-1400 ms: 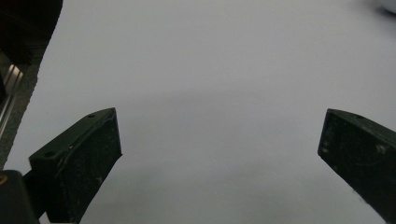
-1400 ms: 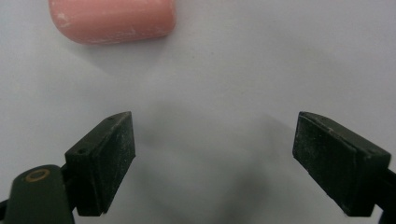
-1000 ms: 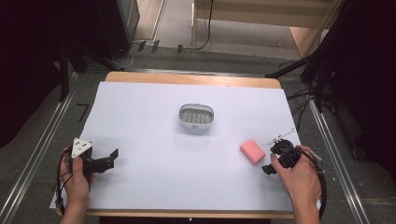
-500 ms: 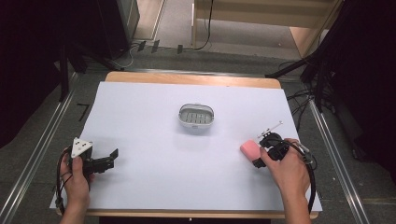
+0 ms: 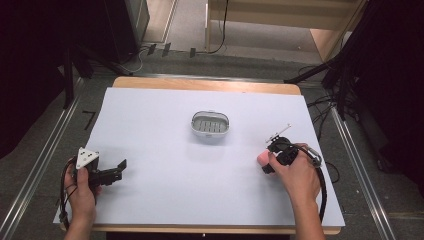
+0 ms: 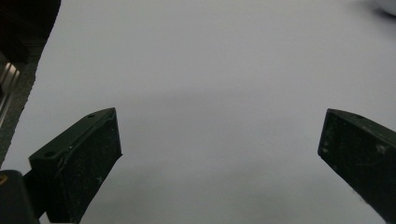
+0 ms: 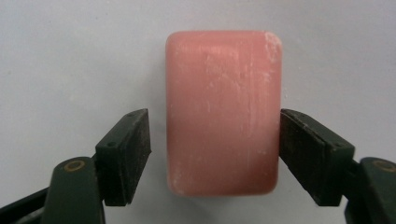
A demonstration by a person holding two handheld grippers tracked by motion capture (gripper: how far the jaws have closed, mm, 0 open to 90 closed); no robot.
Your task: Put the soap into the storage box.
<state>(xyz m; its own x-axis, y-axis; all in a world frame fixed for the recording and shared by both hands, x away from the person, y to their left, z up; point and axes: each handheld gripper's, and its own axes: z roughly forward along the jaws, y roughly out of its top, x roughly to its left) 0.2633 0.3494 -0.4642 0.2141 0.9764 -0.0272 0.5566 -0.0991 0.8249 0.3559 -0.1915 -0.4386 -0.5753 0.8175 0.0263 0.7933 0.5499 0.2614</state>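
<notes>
Right claw point(image 7: 215, 154): you are holding it with its jaws spread either side of the pink rectangular bar of soap point(image 7: 223, 112); the right jaw is touching or almost touching the bar's side, while a thin gap is showing at the left jaw, so nothing is gripped.
Pink bar of soap: it is lying flat on the white-covered surface point(image 5: 165, 190), at the right side in the high view point(image 5: 262, 158), mostly hidden there under your right claw point(image 5: 270, 164).
Right hand point(image 5: 296, 172): you are reaching it forward from the near edge, wrapped around the claw body, with the cable looping beside your wrist.
Left claw point(image 6: 219, 154): you are keeping its jaws wide apart over bare white covering, with nothing between them.
Left hand point(image 5: 82, 187): you are resting it near the front left corner in the high view, the left claw point(image 5: 120, 167) pointing right, its grey three-cornered plate on top.
Small white oval dish with a slotted floor point(image 5: 210, 124): it is sitting near the middle of the surface, well apart from both claws.
</notes>
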